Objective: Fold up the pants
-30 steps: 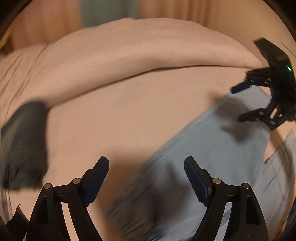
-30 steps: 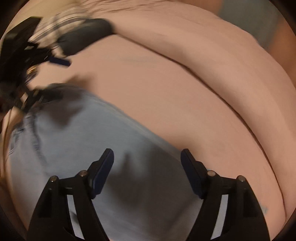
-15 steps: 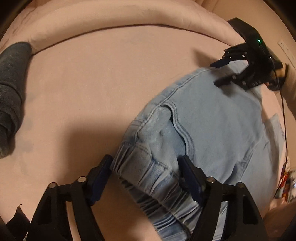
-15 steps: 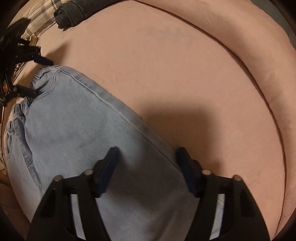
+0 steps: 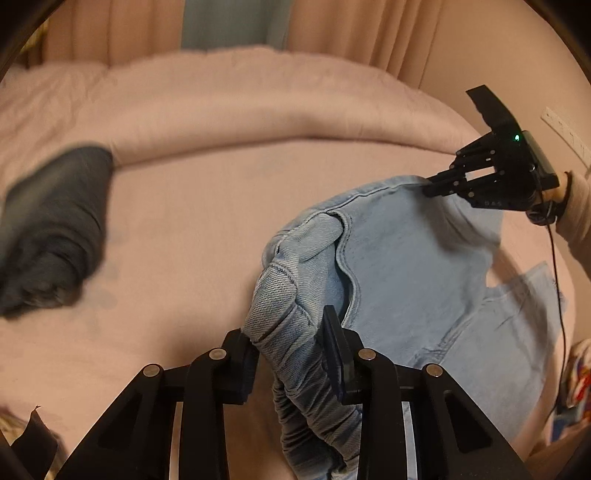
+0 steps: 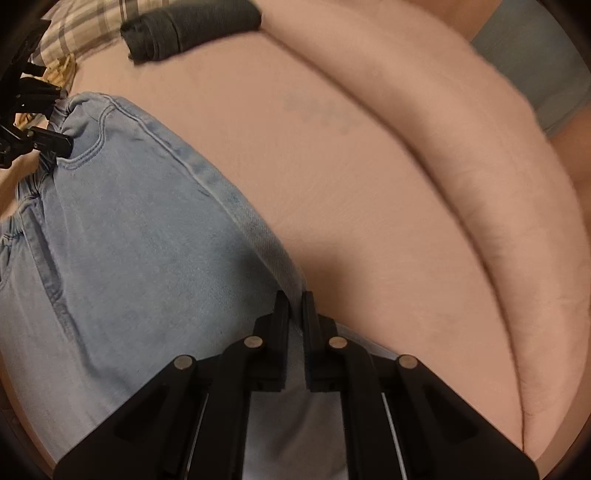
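Your left gripper point(image 5: 290, 345) is closing on the gathered elastic waistband point(image 5: 295, 332) of the light-blue jeans point(image 5: 406, 280); the bunched denim is sitting between the pads and they are pressing into it from both sides. Your right gripper point(image 6: 295, 306) is clenched tight on the side seam edge point(image 6: 255, 221) of the jeans, with only a thin fold of fabric between the fingertips. From the left wrist view you are seeing the right gripper point(image 5: 434, 186) pinching the far edge of the denim, with a cable point(image 5: 554, 280) hanging from it and a light sleeve point(image 5: 578, 210) behind it. From the right wrist view the left gripper point(image 6: 55, 125) is showing at the left edge, on the waistband corner.

The jeans are lying on the pink bed sheet point(image 5: 192, 236), stretched between your two grippers, with the waistband end lifting off the sheet at the left gripper and the rest draping down toward the near edge of the bed. A pocket seam point(image 6: 48, 266) is facing up.

A rolled dark grey garment point(image 6: 192, 26) is lying well apart from the jeans, near a plaid pillow point(image 6: 85, 26). A pink duvet point(image 6: 480, 166) is bunching along the far side of the bed. Curtains point(image 5: 351, 33) are hanging behind it.
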Available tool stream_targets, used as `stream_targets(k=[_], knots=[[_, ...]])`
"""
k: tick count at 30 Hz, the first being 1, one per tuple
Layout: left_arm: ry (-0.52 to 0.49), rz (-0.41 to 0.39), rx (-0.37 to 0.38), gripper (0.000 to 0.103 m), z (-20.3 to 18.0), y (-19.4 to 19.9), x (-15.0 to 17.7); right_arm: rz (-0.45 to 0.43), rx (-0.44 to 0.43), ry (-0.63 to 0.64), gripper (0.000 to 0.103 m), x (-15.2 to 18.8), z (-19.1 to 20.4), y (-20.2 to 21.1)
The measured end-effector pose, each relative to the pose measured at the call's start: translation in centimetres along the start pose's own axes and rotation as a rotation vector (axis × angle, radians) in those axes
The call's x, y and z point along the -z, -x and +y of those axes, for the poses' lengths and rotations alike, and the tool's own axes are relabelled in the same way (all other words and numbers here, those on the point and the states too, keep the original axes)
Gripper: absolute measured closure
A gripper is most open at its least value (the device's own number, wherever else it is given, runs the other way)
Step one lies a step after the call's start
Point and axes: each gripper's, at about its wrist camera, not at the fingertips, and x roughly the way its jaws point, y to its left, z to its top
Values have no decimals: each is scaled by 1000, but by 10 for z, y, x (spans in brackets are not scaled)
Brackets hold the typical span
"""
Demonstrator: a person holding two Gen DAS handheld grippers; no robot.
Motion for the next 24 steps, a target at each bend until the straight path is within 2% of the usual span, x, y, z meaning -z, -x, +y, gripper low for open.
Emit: stream_targets(k=[5, 8, 9, 12, 16, 18, 23, 24], knots=[[-69, -104, -54, 72, -31, 30, 6, -115, 75, -16, 97, 44, -6, 72], [-140, -182, -75, 72, -55, 53, 16, -188, 127, -19, 97, 68, 11, 106], [-181, -213, -80, 72, -65, 65, 23, -205, 138, -15, 97, 60, 26, 112], [-282, -246, -111, 71, -89, 79, 43, -250, 189, 7, 97, 80, 67, 136], [-411, -220, -142, 71, -108, 88, 83, -270, 186, 33, 97, 128, 118, 167], [-463, -195, -148, 71, -117, 86, 104, -236, 171, 58, 97, 149, 149, 171], [-556, -92, -205, 67, -127, 59, 149, -118, 82, 91, 97, 193, 221, 131], [-585, -71, -228, 62, -128, 53, 156, -102, 78, 93, 97, 196, 230, 122]])
